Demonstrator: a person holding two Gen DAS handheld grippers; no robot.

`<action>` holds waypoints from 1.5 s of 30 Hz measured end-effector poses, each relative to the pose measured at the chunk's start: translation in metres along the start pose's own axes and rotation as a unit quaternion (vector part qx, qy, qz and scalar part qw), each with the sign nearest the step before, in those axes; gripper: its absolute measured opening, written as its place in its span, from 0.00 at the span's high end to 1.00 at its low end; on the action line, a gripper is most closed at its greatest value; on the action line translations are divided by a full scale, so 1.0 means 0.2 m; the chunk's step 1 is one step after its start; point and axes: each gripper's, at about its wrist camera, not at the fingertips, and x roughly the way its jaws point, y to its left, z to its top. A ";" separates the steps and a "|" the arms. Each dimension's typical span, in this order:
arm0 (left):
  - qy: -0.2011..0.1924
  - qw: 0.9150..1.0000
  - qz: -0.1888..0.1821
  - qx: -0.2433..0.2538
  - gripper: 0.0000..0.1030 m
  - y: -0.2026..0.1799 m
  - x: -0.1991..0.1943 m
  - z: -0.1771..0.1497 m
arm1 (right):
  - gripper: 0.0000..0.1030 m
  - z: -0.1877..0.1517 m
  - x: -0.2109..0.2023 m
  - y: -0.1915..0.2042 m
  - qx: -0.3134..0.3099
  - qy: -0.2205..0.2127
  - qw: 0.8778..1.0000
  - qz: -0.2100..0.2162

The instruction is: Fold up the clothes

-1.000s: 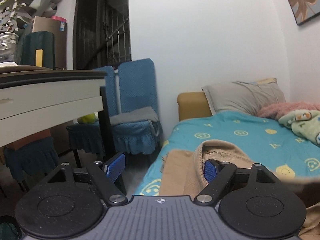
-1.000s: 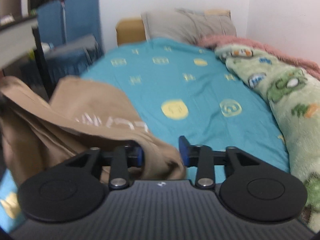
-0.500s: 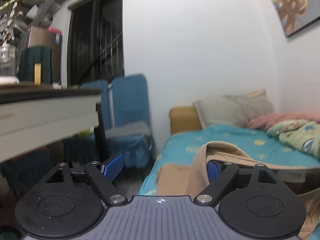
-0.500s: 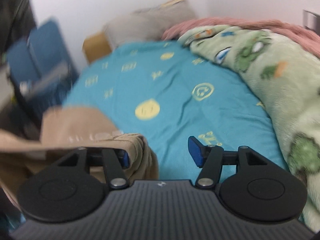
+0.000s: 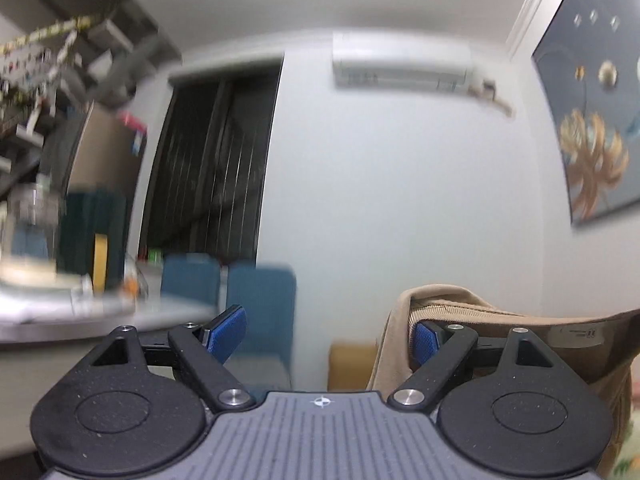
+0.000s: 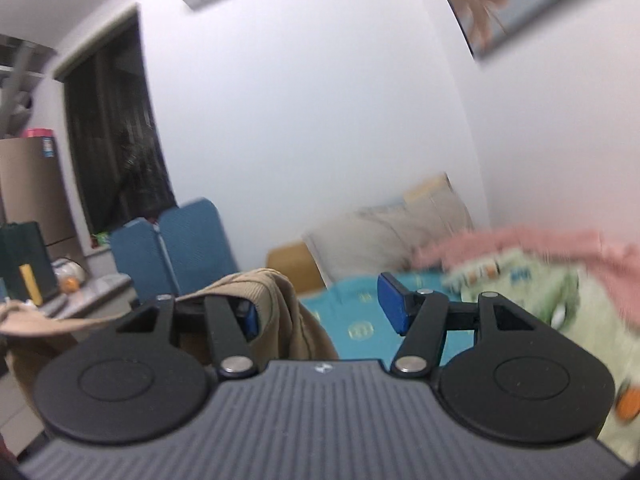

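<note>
A tan garment (image 5: 440, 300) hangs over the right finger (image 5: 424, 340) of my left gripper (image 5: 324, 328), whose jaws stand wide open with only air between the pads. In the right wrist view the same tan garment (image 6: 272, 292) drapes over the left finger (image 6: 250, 316) of my right gripper (image 6: 320, 308), and its jaws are also apart, the right pad bare. The cloth stretches between the two grippers, held up above the teal bed (image 6: 360, 324). Neither pair of pads presses on the cloth.
Two blue chairs (image 5: 260, 300) and a table (image 5: 60, 308) with clutter stand to the left. On the bed lie a grey pillow (image 6: 380, 236), a green blanket (image 6: 520, 292) and a pink blanket (image 6: 520, 244). A painting (image 5: 592, 120) hangs on the right wall.
Both grippers rose sharply and the views tipped up toward the wall. The tan garment came up off the bed with them. The right gripper's jaws widened.
</note>
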 end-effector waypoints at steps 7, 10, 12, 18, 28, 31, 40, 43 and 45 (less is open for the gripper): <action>-0.032 0.999 -0.033 -0.016 0.17 0.05 -0.24 0.48 | 0.41 0.39 -0.39 0.14 -0.015 -0.036 0.999 0.006; -0.025 0.998 -0.039 -0.029 0.17 0.06 -0.35 0.65 | 0.41 0.48 -0.58 0.18 -0.025 -0.056 0.998 0.006; -0.013 0.998 -0.042 -0.042 0.17 0.08 -0.40 0.77 | 0.41 0.53 -0.70 0.20 -0.031 -0.066 0.997 0.008; 0.024 0.996 -0.053 -0.064 0.17 0.11 -0.37 1.00 | 0.41 0.67 -0.89 0.23 -0.053 -0.072 0.996 0.000; 0.100 0.993 -0.039 -0.040 0.15 -0.11 0.36 0.81 | 0.39 0.67 -0.24 0.11 -0.061 -0.024 0.996 -0.065; 0.125 0.991 -0.030 -0.032 0.15 -0.21 0.70 0.58 | 0.35 0.59 0.12 0.05 -0.062 -0.007 0.994 -0.090; 0.238 0.971 -0.007 -0.009 0.12 -0.50 1.76 -0.54 | 0.35 -0.04 1.30 -0.28 -0.050 0.085 0.987 -0.127; 0.299 0.954 -0.017 0.008 0.12 -0.57 2.08 -1.03 | 0.35 -0.34 1.72 -0.44 -0.056 0.141 0.979 -0.134; 0.335 0.941 -0.029 0.024 0.12 -0.60 2.27 -1.35 | 0.35 -0.54 1.99 -0.55 -0.058 0.184 0.972 -0.134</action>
